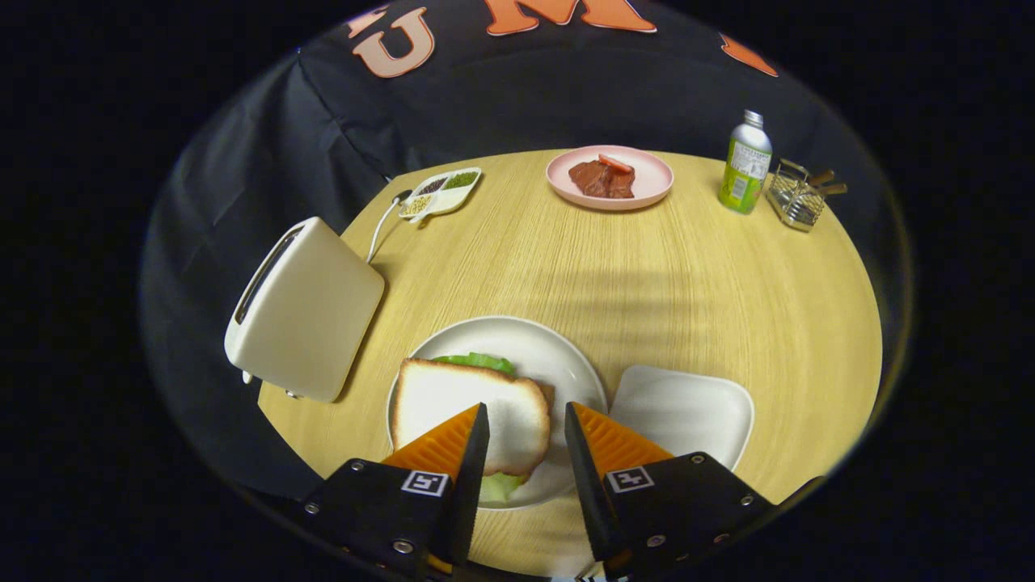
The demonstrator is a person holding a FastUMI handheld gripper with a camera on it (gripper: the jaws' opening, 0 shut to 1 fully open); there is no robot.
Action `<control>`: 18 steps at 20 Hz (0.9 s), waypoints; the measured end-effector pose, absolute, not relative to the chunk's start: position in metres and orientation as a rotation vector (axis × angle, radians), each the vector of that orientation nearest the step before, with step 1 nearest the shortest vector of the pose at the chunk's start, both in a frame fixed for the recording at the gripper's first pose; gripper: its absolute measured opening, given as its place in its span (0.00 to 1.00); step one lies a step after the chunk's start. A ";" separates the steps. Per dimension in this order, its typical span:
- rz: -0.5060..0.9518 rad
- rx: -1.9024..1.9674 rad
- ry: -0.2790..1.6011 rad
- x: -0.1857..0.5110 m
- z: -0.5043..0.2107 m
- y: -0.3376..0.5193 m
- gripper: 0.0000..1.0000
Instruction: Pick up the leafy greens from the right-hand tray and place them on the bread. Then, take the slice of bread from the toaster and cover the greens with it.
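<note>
White bread slice (465, 408) covers greens (477, 360) (plated); claw (525, 420) open above.

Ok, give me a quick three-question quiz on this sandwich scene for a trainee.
1. True or false: the tool is shut on the top bread slice.
2. What pokes out from under that slice on the white plate?
3. The square tray right of the plate holds: A) greens B) nothing C) meat

Key: 1 false, its fingers stand open above the slice; 2 leafy greens; 3 B.
</note>
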State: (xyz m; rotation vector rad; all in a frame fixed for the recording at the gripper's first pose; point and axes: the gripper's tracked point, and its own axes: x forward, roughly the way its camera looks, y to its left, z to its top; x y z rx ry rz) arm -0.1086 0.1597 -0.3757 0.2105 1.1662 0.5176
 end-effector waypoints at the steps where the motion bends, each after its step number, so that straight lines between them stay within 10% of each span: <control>1: 0.506 0.224 1.128 -0.101 -0.364 0.156 0.58; 18: 0.260 0.185 0.248 0.034 -0.039 0.057 0.69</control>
